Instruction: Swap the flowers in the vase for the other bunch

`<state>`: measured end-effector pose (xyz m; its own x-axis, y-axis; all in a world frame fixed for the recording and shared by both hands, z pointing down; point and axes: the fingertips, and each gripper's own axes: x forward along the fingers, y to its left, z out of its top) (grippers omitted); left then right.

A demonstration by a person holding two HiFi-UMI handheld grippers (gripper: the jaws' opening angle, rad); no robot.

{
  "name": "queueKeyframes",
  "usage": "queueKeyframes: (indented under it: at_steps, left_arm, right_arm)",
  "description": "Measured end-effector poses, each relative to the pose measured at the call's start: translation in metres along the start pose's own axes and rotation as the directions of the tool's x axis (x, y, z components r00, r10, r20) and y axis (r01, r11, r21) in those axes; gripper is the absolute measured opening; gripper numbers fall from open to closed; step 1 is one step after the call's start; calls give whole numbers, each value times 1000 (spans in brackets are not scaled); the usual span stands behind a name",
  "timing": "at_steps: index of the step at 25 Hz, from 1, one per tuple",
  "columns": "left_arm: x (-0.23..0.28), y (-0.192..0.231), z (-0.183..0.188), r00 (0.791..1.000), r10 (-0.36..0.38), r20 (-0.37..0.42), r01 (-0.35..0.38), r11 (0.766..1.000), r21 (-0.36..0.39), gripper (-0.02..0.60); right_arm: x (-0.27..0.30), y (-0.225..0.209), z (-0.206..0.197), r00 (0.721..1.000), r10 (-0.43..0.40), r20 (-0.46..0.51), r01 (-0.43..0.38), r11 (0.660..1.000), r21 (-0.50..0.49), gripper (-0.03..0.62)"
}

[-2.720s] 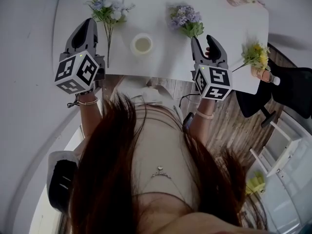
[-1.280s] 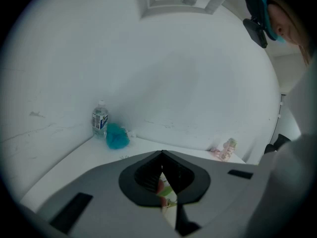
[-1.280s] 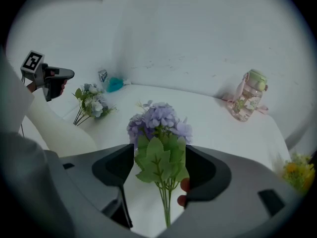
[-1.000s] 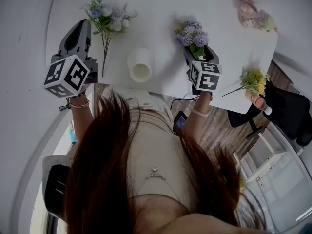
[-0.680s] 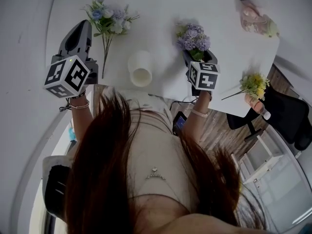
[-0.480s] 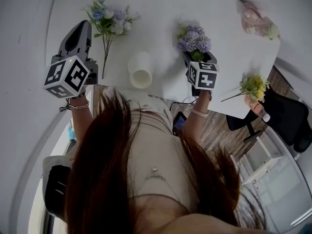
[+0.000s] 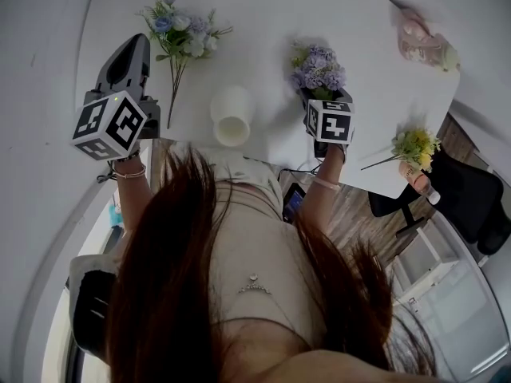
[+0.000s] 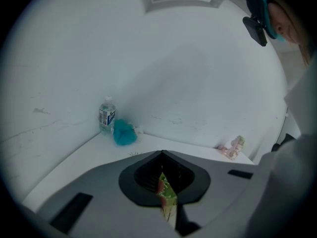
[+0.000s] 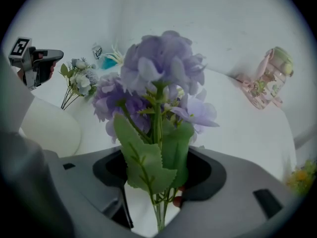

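Note:
A purple flower bunch (image 7: 319,66) lies on the white table (image 7: 263,14) with its stems toward me. My right gripper (image 7: 324,96) points steeply down over those stems. In the right gripper view the purple flower bunch (image 9: 161,78) fills the middle, and its stems run between the wide jaws of my right gripper (image 9: 158,180), which is open. The white vase (image 7: 231,114) stands with nothing in it. A blue and white bunch (image 7: 180,34) lies to its left. My left gripper (image 7: 133,45) hovers beside that bunch, shut; a green sliver shows in its slit.
A pink bottle (image 7: 419,42) stands at the table's far right. Past the right edge someone's hand holds a yellow bunch (image 7: 415,144). A water bottle (image 8: 106,115) and a teal object (image 8: 124,132) sit at the far corner by the wall.
My right gripper has come down from the table's near edge onto the purple bunch, and its jaws now straddle the stems. The left gripper has stayed where it was.

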<state>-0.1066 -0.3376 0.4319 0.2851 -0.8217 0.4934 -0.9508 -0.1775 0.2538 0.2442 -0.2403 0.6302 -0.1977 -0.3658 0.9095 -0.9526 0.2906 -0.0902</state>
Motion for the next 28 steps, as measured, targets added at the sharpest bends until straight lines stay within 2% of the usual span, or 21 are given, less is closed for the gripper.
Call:
queueKeyframes:
  at_steps: [3, 7, 17, 28]
  left_arm:
    - [-1, -1, -1, 1000, -1, 1, 1, 1000, -5, 3]
    - [-1, -2, -4, 1000, -11, -3, 11, 1000, -9, 5]
    - [-29, -7, -3, 999, 11, 35, -10, 1000, -11, 4]
    - [-87, -30, -5, 993, 64, 101, -61, 998, -34, 3]
  right_arm:
    - [0, -4, 3, 1000, -2, 17, 2, 1000, 26, 258]
    - [2, -4, 4, 1000, -4, 17, 4, 1000, 28, 237]
    - [3, 6, 5, 1000, -15, 27, 16, 999, -31, 142]
    - [-24, 4, 9, 997, -7, 80, 15, 994, -108, 101]
